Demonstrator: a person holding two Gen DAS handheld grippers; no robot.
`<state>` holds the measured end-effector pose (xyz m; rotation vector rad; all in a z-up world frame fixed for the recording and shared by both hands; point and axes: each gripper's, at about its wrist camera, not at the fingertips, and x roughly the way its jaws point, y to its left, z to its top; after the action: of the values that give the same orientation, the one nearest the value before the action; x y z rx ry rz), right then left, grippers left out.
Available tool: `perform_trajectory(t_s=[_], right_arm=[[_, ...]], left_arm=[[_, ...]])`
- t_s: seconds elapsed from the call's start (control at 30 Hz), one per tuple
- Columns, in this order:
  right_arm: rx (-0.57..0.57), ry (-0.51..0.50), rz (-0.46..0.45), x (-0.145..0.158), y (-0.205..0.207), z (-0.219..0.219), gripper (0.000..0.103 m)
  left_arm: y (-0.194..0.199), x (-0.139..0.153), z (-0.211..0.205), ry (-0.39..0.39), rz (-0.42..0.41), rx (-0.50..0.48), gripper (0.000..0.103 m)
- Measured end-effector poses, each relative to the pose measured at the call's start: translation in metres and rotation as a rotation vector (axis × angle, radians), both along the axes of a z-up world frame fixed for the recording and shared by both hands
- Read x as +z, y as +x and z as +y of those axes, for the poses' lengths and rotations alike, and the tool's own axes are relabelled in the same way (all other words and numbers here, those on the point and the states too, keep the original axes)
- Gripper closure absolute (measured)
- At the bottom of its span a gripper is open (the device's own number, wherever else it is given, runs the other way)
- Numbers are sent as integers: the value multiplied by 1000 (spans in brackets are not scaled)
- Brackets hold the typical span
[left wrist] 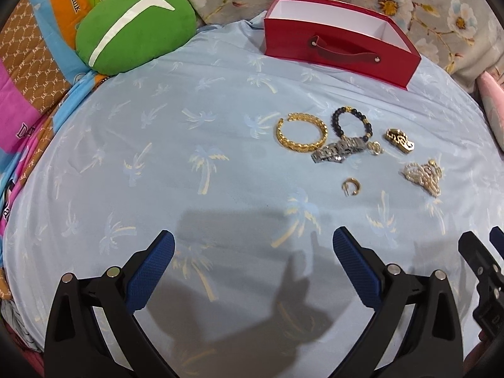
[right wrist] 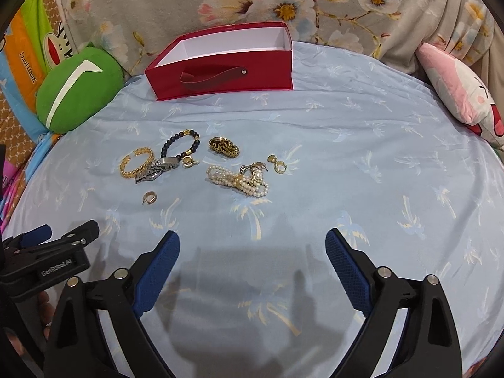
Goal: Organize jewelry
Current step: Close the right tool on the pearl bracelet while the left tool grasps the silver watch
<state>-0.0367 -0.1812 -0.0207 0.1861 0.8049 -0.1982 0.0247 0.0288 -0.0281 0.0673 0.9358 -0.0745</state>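
**Both tongs wide above the bedspread, jewelry short of the red box**

Left tongs [left wrist: 253, 244] and right tongs [right wrist: 252, 242] gape wide, holding nothing. Nearer than the red box [right wrist: 220, 69] on the blue bedspread [right wrist: 362, 163] lie a gold bangle [right wrist: 136, 163], beaded bracelet [right wrist: 181, 143], watch [right wrist: 156, 170], pearl strands [right wrist: 236, 182] and small ring [right wrist: 149, 197].

Counted 1 open red cardboard box w/ strap handle [right wrist: 220, 72], 1 gold twisted cuff bangle [right wrist: 136, 163], 1 black-bead bracelet [right wrist: 180, 145], 1 silver link watch band [right wrist: 157, 168], 1 pearl strand bundle [right wrist: 233, 182], 1 green plush cushion [right wrist: 75, 94].
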Motion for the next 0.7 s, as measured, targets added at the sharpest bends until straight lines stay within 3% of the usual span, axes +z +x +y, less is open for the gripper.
perform_trajectory(t_s=[0.23,0.5,0.7], right_arm=[[49,29,21,-11,36,-11,36],[130,41,41,-24,70,-15,42],[136,84,58,-34,82,-23,52]], left_arm=[[15,-1,5,-6,-7,-6,5],[31,-4,7,-11,-9,-21,5],[42,0,-3,-23,-20,-59,5]])
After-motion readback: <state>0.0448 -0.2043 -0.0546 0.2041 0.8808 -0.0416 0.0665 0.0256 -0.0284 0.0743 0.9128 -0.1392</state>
